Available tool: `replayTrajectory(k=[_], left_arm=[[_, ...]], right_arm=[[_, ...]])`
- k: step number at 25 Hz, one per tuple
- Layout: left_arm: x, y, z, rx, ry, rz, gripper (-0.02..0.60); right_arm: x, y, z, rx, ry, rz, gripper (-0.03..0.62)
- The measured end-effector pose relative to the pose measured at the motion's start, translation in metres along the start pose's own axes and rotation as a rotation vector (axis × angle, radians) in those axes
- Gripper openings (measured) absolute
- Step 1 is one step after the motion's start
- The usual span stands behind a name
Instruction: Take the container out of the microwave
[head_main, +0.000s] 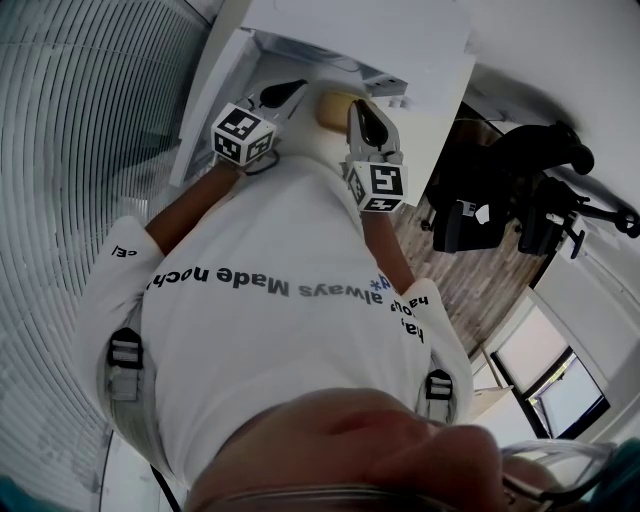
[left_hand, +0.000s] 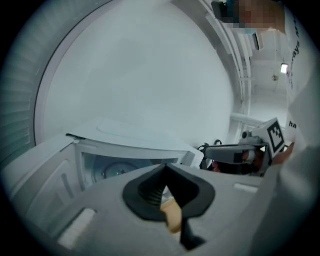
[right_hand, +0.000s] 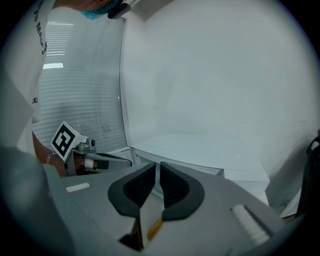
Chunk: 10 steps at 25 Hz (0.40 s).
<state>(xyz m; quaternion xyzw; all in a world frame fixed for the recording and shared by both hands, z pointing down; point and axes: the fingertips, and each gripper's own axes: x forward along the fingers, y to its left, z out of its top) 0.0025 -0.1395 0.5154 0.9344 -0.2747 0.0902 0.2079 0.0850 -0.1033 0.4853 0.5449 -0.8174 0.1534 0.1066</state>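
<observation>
Right now the person is holding the tan container (head_main: 335, 108) just outside the open microwave (head_main: 350, 30). The left gripper (left_hand: 166, 168) is clamping one edge and the right gripper (right_hand: 157, 165) is pinching the other, jaws nearly together. Both should be drawing back evenly, keeping it flat. Blinds (head_main: 60, 120) are hanging left, and a black tripod (head_main: 540, 200) is standing on wood flooring (head_main: 470, 270) right.

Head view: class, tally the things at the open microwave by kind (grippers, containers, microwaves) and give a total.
Grippers: 2, the left gripper and the right gripper
Containers: 1, the tan container
Microwaves: 1, the white microwave
Total: 4
</observation>
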Motion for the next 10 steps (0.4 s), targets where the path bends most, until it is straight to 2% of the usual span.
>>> replayTrajectory(k=[10], left_arm=[[0.0025, -0.0005, 0.0016, -0.005, -0.003, 0.001, 0.003]], right_arm=[[0.0023, -0.0022, 0.0014, -0.003, -0.001, 0.001, 0.028]])
